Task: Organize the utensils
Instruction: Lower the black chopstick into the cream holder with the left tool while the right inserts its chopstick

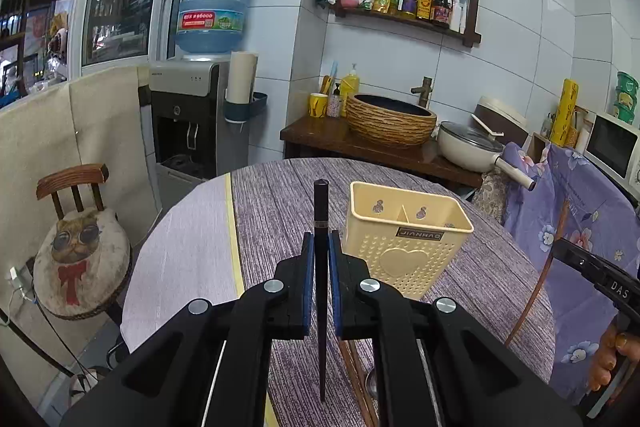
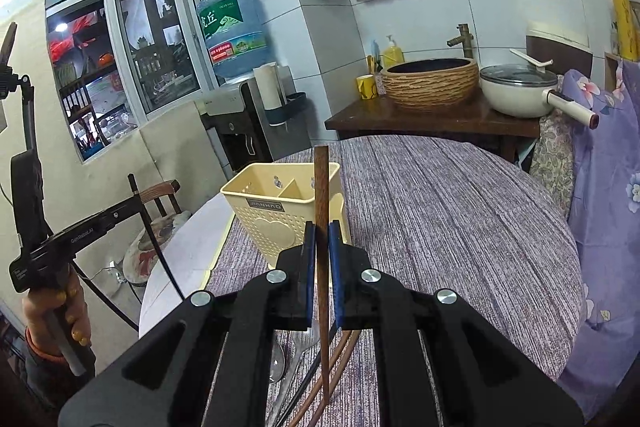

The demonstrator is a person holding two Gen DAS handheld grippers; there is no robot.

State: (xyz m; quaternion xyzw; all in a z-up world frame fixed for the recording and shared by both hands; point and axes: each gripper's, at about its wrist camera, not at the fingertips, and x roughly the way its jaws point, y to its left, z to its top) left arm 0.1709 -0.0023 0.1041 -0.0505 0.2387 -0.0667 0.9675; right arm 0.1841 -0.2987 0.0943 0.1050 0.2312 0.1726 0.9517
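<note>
The left tool [image 1: 320, 247] is clamped on a dark chopstick [image 1: 321, 211] held upright above the worktop [image 1: 280, 211]; the right tool [image 2: 322, 239] grips a brown wooden chopstick [image 2: 321, 187] likewise; the cream utensil holder [image 1: 404, 239] stands just beyond them; a spoon [image 2: 277, 363] and more chopsticks [image 2: 340, 355] lie on the worktop below the right tool.

A round surface [image 2: 460, 211] under a purple-grey striped cloth is carrying a cream perforated utensil holder [image 2: 280, 211], which is standing upright near its left side. Closer in, a metal spoon [image 2: 277, 363], a fork [image 2: 298, 351] and loose brown chopsticks [image 2: 340, 359] are lying flat on the cloth.
</note>
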